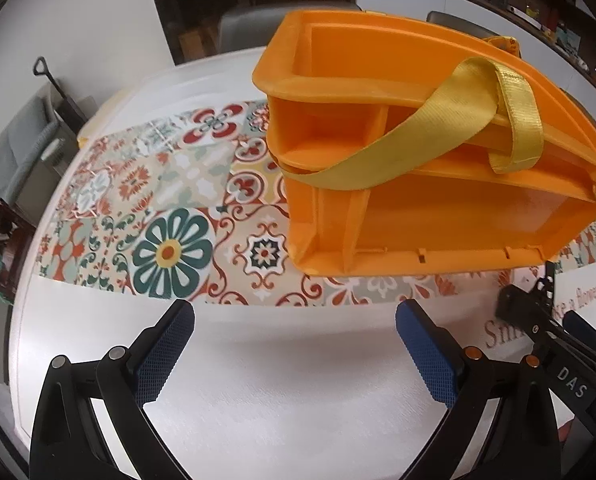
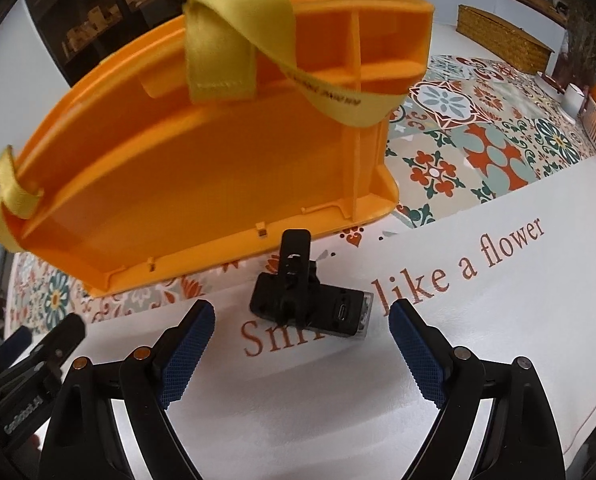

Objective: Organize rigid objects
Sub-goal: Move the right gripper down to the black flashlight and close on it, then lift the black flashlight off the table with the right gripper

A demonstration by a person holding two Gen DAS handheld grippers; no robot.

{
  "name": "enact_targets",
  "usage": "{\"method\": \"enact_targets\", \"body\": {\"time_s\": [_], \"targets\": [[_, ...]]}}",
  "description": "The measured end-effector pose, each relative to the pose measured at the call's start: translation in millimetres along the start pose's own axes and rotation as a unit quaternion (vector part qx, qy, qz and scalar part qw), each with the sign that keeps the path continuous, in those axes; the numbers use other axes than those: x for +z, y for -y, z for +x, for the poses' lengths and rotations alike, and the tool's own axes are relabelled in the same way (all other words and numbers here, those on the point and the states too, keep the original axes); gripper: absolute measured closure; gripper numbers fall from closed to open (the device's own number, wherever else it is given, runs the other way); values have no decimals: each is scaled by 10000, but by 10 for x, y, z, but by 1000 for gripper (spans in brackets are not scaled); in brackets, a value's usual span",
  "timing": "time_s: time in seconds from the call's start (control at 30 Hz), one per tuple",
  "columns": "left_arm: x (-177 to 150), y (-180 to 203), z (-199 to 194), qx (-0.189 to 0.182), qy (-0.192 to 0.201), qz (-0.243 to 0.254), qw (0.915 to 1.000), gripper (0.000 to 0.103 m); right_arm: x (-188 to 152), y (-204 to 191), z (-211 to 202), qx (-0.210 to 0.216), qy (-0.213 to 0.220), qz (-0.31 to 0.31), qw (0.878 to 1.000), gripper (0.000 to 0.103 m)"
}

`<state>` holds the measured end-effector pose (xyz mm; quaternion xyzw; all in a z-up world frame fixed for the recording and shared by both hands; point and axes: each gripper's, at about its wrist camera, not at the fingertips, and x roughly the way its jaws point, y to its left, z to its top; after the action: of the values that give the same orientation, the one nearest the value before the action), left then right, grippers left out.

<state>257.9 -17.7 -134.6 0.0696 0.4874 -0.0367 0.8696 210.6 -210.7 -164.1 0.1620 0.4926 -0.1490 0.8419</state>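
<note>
The orange box sits on the counter, open, with walls that split it into parts. A yellow strap lies across its top. In the right wrist view the box fills the upper left of the frame, above the right tool. A small black gadget (it has a little plug hole on its side) lies in the middle of that frame, just below the near edge of the box and just above the gap between the tool's blue pads. The right tool is spread wide and holds nothing.

In the left wrist view the box is in the upper right, above the left tool. The left tool is also spread wide and holds nothing. A flowery cloth lies under the box.
</note>
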Motion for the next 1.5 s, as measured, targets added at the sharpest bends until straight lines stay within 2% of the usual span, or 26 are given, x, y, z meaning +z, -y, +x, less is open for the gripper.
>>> {"method": "enact_targets", "body": {"time_s": [0.23,0.53,0.83,1.0,1.07,1.5], "targets": [[-30,68,99,128,10,104,9999,0,-39,-33,120,-157,38,-80,9998,14],[-71,102,245,65,-226,-83,9997,0,-45,-33,268,-364,54,-85,9993,14],[-74,129,265,170,-215,-96,9996,0,-43,-59,319,-437,20,-97,9990,14],[-79,145,265,187,-243,-87,9995,0,-58,-95,298,-500,36,-221,9985,23],[-81,144,262,195,-243,-97,9995,0,-58,-107,292,-463,51,-280,9985,27],[-105,145,163,204,-262,-163,9993,0,-141,-59,156,-198,-110,-373,9990,27]]}}
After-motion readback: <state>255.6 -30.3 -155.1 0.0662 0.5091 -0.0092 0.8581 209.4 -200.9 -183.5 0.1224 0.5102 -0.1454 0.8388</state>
